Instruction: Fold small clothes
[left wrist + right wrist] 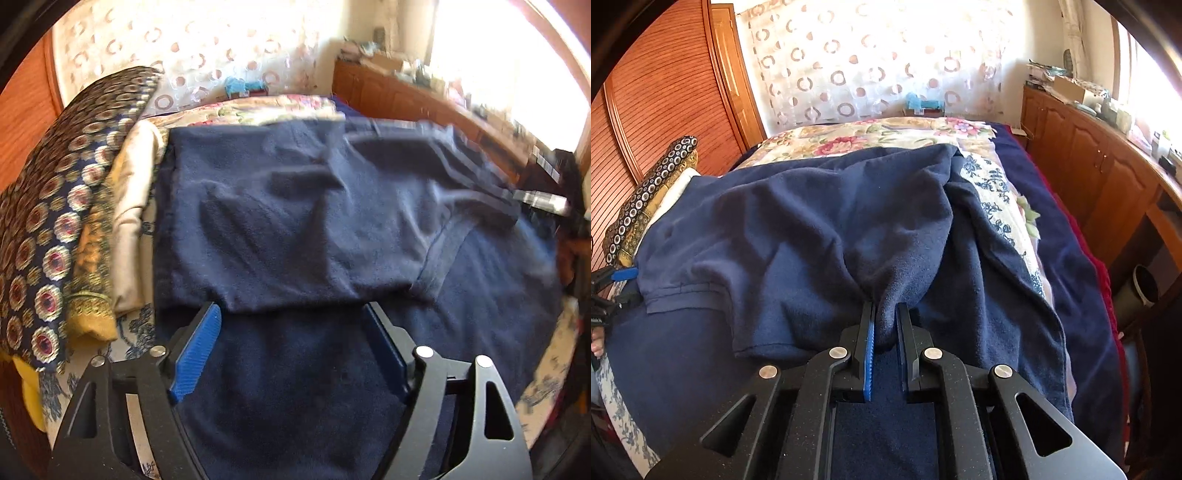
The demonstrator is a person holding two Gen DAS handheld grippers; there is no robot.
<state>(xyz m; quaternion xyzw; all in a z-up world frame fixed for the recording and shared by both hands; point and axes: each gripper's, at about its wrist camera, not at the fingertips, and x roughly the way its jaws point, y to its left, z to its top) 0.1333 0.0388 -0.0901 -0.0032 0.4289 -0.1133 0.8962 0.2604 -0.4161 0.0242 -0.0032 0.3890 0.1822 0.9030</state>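
Note:
A navy blue garment (295, 221) lies spread on a darker blue blanket (498, 295) on the bed, its sleeve towards the right. My left gripper (291, 321) is open, its blue-padded fingers standing wide on either side of the garment's near hem, with nothing pinched. In the right wrist view the same garment (812, 240) is bunched into a ridge. My right gripper (885, 314) is shut on that fold of cloth, which is drawn up between its narrow jaws. One blue pad (626, 274) of the left gripper shows at the far left edge by the garment's hem.
A stack of folded cloths (55, 229) sits at the bed's left, circle-patterned on top of yellow and cream. A floral quilt (886, 136) covers the far bed. Wooden cabinets (1089, 173) run along the right, a louvred wardrobe (665, 92) stands left, and a curtain hangs behind.

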